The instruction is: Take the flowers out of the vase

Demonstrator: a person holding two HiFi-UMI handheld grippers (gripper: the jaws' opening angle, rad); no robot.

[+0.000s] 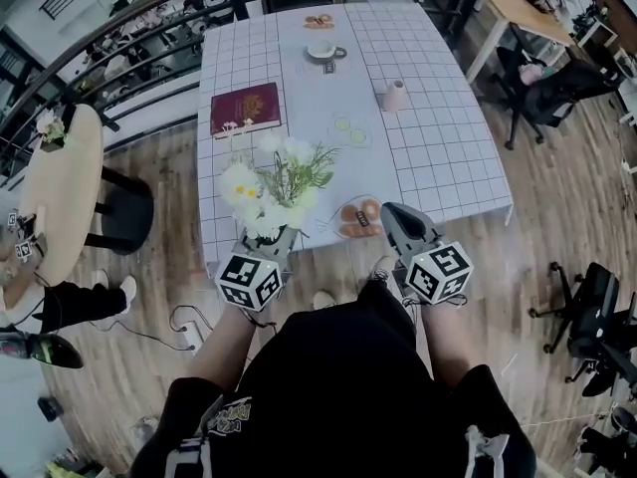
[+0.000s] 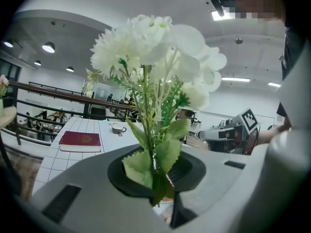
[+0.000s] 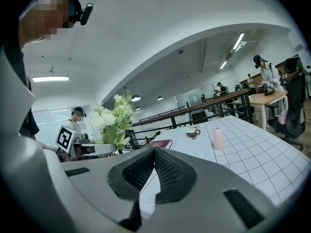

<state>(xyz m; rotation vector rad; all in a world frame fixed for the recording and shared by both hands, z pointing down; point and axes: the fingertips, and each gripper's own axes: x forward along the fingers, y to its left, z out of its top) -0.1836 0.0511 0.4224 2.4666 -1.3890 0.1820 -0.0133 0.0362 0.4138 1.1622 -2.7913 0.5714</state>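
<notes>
The left gripper (image 1: 277, 239) is at the near edge of the bench (image 1: 448, 157), on its left side. Its jaws are shut tight on the green stems of the flowers (image 1: 274, 187). The white flowers stand up over the near part of the bench, out of the vase. A red book (image 1: 245, 109) lies flat on the left part of the bench, farther back. A cup (image 1: 322, 50) sits on a saucer near the far end of the bench, about in the middle. A plate of buns (image 1: 358, 217) rests on the near edge of the bench. The pink vase (image 1: 395, 96) stands upright on the right half of the bench, well apart from the flowers. The right gripper (image 1: 395, 212) is at the near edge of the bench, on the right. Its jaws are closed together with nothing in them.
</notes>
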